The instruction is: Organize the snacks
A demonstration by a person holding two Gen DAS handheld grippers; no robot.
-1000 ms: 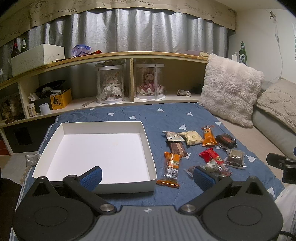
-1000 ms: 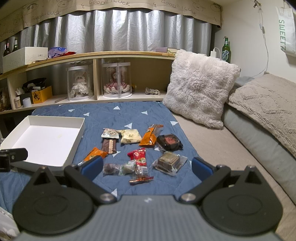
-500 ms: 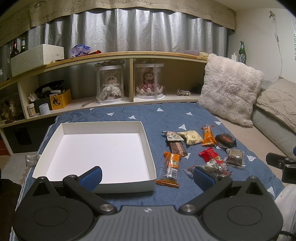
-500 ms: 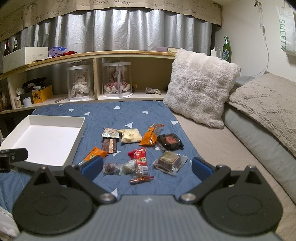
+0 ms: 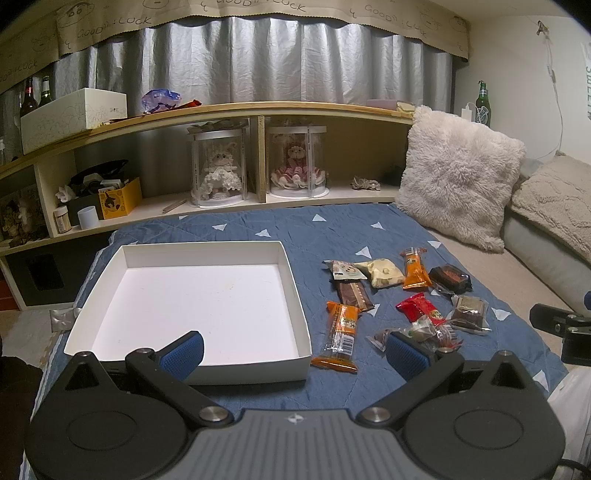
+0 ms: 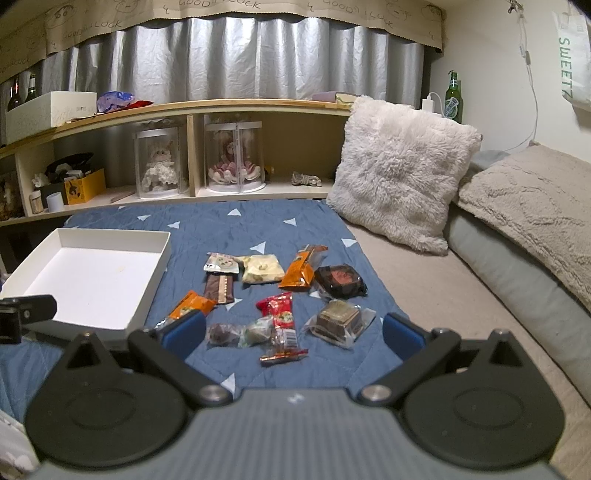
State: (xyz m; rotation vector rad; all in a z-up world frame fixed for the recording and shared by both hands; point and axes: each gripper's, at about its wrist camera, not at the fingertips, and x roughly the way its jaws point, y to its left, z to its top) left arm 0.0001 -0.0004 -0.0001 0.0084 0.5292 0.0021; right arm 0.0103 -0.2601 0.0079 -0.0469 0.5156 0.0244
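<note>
Both tongs are spread wide and holding nothing: left tongs (image 5: 293, 350) hang over the white box's (image 5: 291, 266) near corner, right tongs (image 6: 291, 328) over the snacks (image 6: 280, 291), scattered on the blue bedspread (image 6: 258, 225) just right of the box.

Straight ahead of the tool and high up, we read "GOOD LUCK" printed again and again along the beige valance (image 5: 258, 9) above the silver curtain. Ahead and far to the right, a white hanging bag (image 6: 570, 55) carries green letters, "SWEET" and a cut-off further character. The print on the snack wrappers and the green bottle's label is too small for us to read.
</note>
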